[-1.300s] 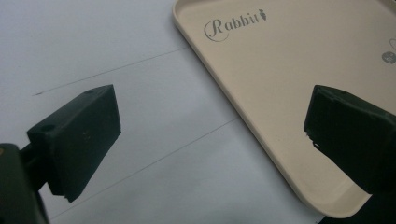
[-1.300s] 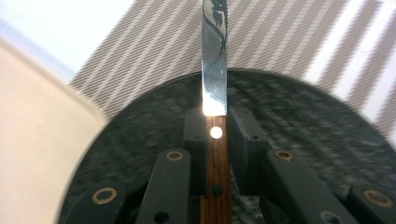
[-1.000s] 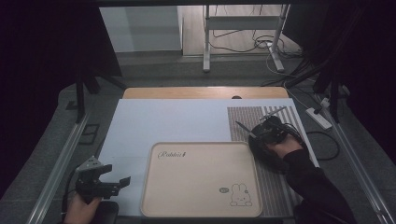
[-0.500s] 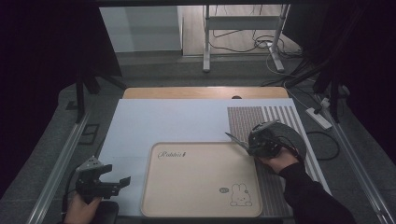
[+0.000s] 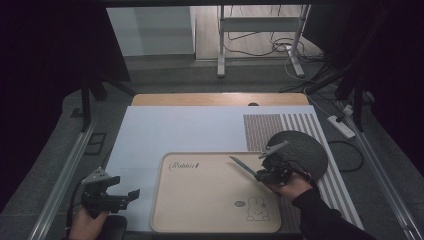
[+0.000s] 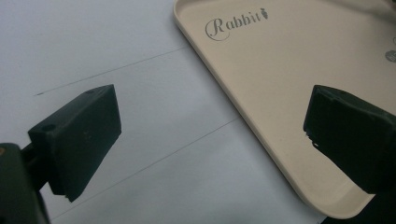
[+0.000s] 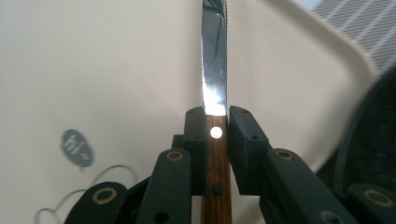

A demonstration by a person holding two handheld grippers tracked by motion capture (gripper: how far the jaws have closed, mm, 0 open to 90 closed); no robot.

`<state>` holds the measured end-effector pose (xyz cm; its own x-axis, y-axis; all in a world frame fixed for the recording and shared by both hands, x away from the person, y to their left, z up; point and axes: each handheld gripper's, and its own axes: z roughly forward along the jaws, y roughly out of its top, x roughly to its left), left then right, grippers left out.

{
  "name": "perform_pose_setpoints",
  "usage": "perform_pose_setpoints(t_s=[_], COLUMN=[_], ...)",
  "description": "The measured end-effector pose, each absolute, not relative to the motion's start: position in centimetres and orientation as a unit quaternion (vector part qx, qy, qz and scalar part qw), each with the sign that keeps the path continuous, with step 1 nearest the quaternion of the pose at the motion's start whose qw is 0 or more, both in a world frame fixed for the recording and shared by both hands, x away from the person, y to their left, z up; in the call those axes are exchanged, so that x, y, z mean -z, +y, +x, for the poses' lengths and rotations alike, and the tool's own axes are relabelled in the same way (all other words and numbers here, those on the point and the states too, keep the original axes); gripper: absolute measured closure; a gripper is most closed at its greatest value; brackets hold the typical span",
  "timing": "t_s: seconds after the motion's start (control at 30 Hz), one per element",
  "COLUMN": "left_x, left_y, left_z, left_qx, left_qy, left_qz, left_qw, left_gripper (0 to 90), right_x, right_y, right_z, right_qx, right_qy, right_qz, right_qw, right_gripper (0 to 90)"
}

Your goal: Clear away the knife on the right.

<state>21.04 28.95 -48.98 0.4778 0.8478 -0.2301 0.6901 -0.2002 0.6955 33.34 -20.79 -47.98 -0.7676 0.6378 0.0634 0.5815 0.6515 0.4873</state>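
A table knife [image 5: 244, 166] with a steel blade [image 7: 214, 60] and a wooden handle [image 7: 216, 163] is held over the cream tray [image 5: 200, 205], blade pointing up-left. My right gripper [image 5: 265, 175] is shut on the handle, its two jaws pressed to either side of the wood in the right gripper view. The tray carries the word "Rabbit" [image 6: 236, 24] and a rabbit drawing [image 5: 258, 209]. My left gripper [image 5: 127, 195] rests near the table's front left corner, open, with nothing between its fingers [image 6: 77, 140]; the tray's corner [image 6: 336, 205] lies beside its right jaw.
A round dark mat [image 5: 300, 150] lies on a striped placemat [image 5: 300, 127] right of the tray. A pale blue sheet [image 5: 175, 130] covers the table. Beyond the far edge are a stand's legs [image 5: 260, 55] and cables on the floor.
My right gripper has carried the knife from the dark mat leftward and toward me, so the blade is over the tray's right side. The left gripper has stayed put.
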Motion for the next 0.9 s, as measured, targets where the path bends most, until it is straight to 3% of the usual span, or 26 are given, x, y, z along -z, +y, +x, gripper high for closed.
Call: perform_pose_setpoints(t_s=[0.6, 0.73, 0.8, 0.9], left_x=[49.0, 49.0, 49.0, 49.0], left_y=[28.9, 28.9, 28.9, 28.8], left_z=[21.1, 21.1, 21.1, 21.1], left_qx=[-0.103, -0.103, -0.103, -0.103], left_qy=[0.499, 0.499, 0.500, 0.499], left_qz=[0.769, 0.770, 0.770, 0.771], left_qw=[0.386, 0.384, 0.384, 0.382], left_gripper=[4.2, 4.3, 4.3, 4.3], right_x=[49.7, 49.2, 48.7, 48.4], right_y=[-17.5, -17.6, -17.6, -16.6], right_z=[29.5, 29.7, 29.9, 29.5], right_qx=[-0.224, -0.238, -0.243, -0.239], right_qy=[0.926, 0.923, 0.923, 0.937], right_qz=[0.303, 0.303, 0.295, 0.252], right_qw=[0.023, 0.024, 0.034, 0.033], right_gripper=[76.8, 70.9, 73.4, 89.2])
